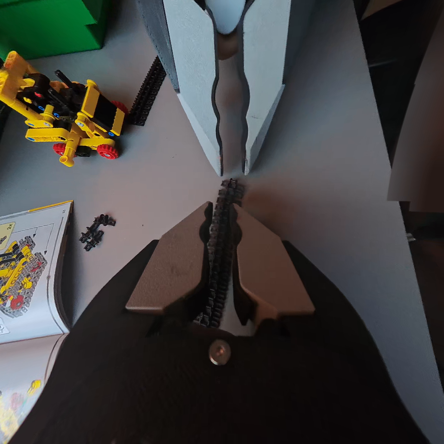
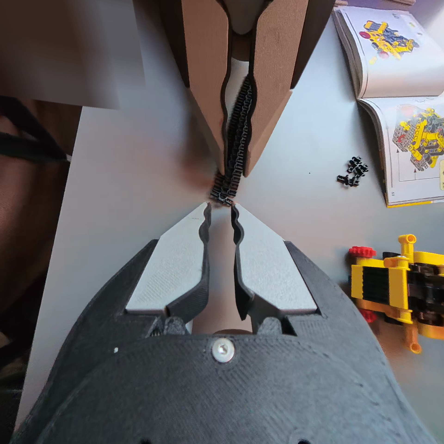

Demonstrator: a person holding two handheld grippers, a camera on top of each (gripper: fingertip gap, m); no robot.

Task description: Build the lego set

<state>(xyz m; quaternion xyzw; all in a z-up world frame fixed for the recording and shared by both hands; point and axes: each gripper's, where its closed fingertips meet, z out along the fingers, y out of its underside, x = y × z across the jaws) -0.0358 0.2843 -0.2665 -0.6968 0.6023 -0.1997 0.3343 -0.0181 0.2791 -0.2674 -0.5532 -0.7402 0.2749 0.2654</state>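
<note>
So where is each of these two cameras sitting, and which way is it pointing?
Left wrist view: sits on the left gripper, looking along its tan fingers, shut on the black track strip; the grey-fingered right gripper faces it.
Right wrist view: sits on the right gripper, fingers apart, facing the left gripper.
Both show the strip, table, yellow model, booklet and loose links.

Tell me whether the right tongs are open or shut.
Open: the right tongs show a clear gap between fingertips, empty, just short of the black track strip.
</note>
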